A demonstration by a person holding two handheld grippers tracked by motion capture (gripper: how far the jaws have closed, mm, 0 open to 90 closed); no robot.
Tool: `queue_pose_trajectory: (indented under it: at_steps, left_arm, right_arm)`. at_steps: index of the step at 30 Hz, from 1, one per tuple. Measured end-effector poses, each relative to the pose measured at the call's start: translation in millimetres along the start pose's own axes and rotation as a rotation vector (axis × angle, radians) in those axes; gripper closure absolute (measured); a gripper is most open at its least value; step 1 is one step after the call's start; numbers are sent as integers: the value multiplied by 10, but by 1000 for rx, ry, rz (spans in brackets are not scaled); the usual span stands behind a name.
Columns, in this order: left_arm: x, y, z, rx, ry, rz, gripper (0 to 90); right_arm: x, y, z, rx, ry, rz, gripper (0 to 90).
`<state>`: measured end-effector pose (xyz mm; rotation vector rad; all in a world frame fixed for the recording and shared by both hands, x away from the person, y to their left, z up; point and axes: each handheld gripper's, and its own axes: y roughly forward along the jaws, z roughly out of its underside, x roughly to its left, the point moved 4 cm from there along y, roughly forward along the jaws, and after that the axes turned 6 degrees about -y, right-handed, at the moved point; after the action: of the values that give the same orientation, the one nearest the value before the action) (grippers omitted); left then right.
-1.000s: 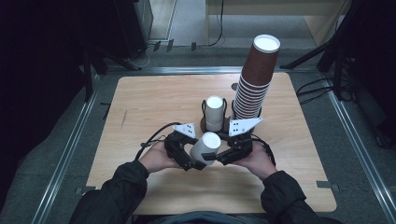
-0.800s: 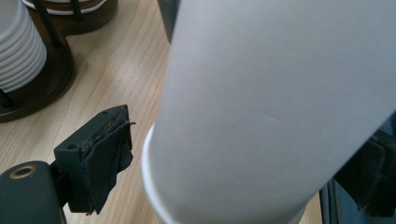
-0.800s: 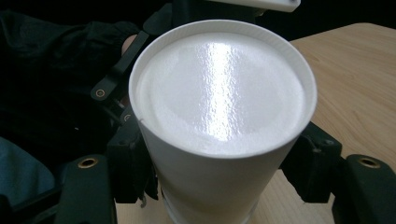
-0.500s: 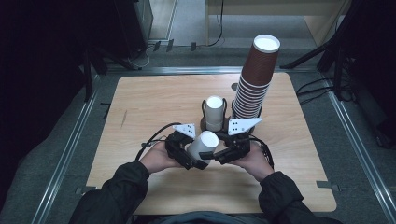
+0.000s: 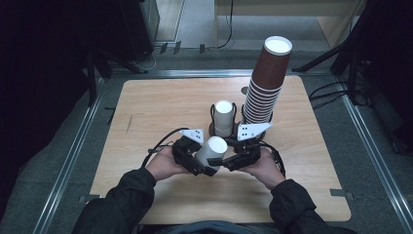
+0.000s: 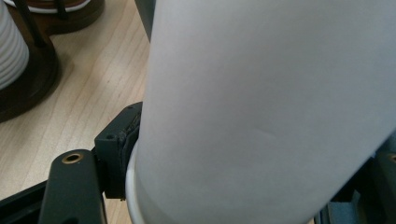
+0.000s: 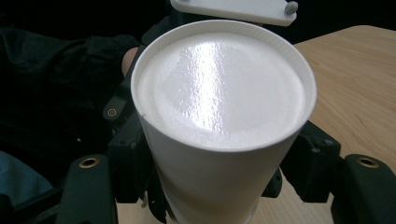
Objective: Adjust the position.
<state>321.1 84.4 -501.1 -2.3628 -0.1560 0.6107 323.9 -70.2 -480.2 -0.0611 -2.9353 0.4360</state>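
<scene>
White cup [image 5: 210, 152] between both grippers' fingers [image 7: 135, 158]

In the left gripper view the white cup [image 6: 261, 107] between the jaws runs off the top, right and bottom edges and hides the jaw on the right; in the right gripper view its mouth end sinks below the frame, covering the desk [image 7: 355, 84] behind the jaws.

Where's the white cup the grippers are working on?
High view: white cup sits at the near-centre of the table, between left gripper and right gripper, just in front of the cup holder.
</scene>
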Motion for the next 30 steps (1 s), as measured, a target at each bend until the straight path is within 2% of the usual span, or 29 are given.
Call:
queue_pose_trajectory:
  at_steps: [6, 8, 12, 21, 23, 26, 30]
  left_arm:
    - [-1, -7, -1, -6, 25, -8, 263]
    - [3, -10, -1, -6, 26, -8, 263]
    - [19, -19, 8, 2, 22, -24, 264]
    - [53, -158, 18, 0, 23, -46, 270]
    - [55, -209, 15, -6, 18, -60, 271]
    - [48, -301, -3, 8, 38, -93, 271]
    - [52, -372, -9, 37, 42, -129, 272]
  right_arm:
    - [23, -5, -16, 10, -30, 20, 336]
    - [22, -7, -18, 10, -30, 21, 334]
    - [10, -15, -29, 14, 2, 23, 269]
    - [9, -68, -20, 49, -4, 38, 247]
    - [9, -89, -12, 68, -10, 44, 247]
    - [14, -111, 26, 121, -22, 61, 247]
    - [10, -116, 59, 156, -24, 68, 249]
